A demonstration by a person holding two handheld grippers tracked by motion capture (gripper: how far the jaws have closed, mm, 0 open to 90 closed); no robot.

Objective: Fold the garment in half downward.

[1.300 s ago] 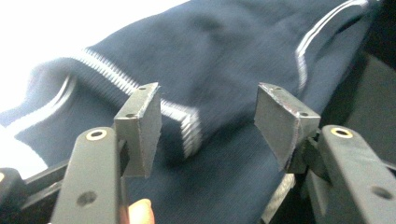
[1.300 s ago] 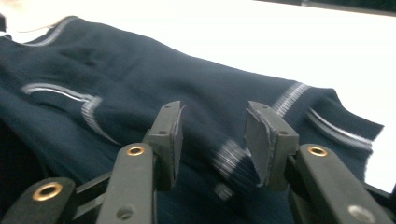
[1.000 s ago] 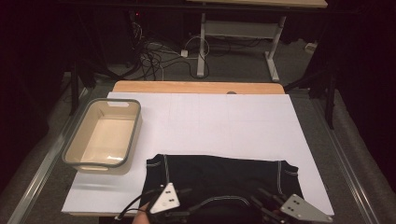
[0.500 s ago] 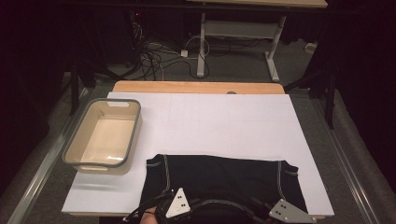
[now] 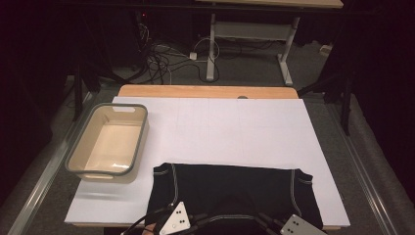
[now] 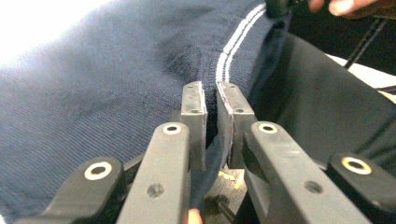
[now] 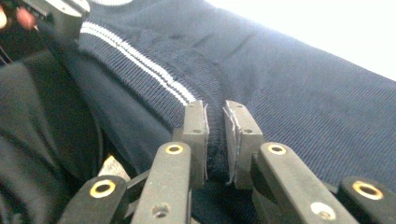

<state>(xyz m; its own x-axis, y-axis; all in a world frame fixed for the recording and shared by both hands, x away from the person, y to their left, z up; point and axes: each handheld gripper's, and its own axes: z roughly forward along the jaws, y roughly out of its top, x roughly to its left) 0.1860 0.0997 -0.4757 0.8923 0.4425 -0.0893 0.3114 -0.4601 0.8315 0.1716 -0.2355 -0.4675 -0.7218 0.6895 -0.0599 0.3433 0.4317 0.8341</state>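
Note:
A dark navy knit garment (image 5: 230, 188) with white stitching lies flat at the near edge of the white-covered table (image 5: 220, 127). My left gripper (image 6: 210, 88) is shut on its edge beside the white-striped neck trim (image 6: 233, 44), with cloth pinched between the pads. Its jaws have just been closing. My right gripper (image 7: 215, 107) has also just been closing and now pinches the ribbed edge below the white stripes (image 7: 140, 65). In the high view the grey plates of the left gripper (image 5: 175, 219) and the right gripper (image 5: 301, 226) sit over the garment's near hem.
An empty beige basin with a grey rim (image 5: 140, 142) stands on the table's left side. A wooden strip (image 5: 205, 91) edges the far side. Cables (image 5: 161, 58) and a desk frame (image 5: 244, 34) lie on the floor beyond.
Both grey plates have slid toward the near edge of the table, and the right one has shifted left. The garment's far edge has stayed in place.

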